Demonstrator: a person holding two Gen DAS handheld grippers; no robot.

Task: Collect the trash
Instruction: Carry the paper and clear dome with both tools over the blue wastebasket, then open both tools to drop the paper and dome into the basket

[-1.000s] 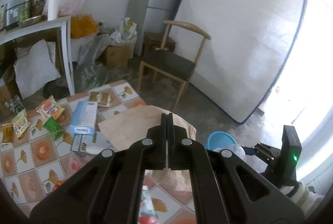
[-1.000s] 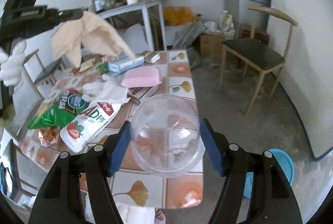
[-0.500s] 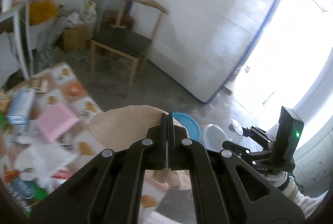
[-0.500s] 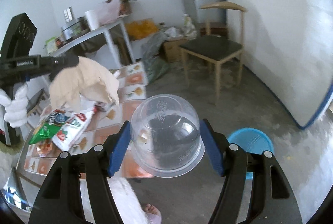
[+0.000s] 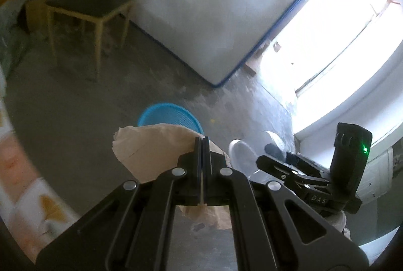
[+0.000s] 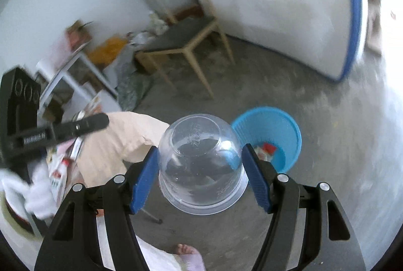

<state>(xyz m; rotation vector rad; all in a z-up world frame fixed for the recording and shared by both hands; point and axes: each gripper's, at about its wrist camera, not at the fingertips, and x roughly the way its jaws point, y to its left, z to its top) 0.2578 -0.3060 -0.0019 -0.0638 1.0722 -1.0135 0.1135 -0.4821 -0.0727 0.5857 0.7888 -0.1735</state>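
Carrying step: left gripper clamped shut on brown paper, right gripper gripping clear cup, needing release over blue bin.

My two wrist views look steeply down from above the floor, both sharing the blue basket and wooden chair.
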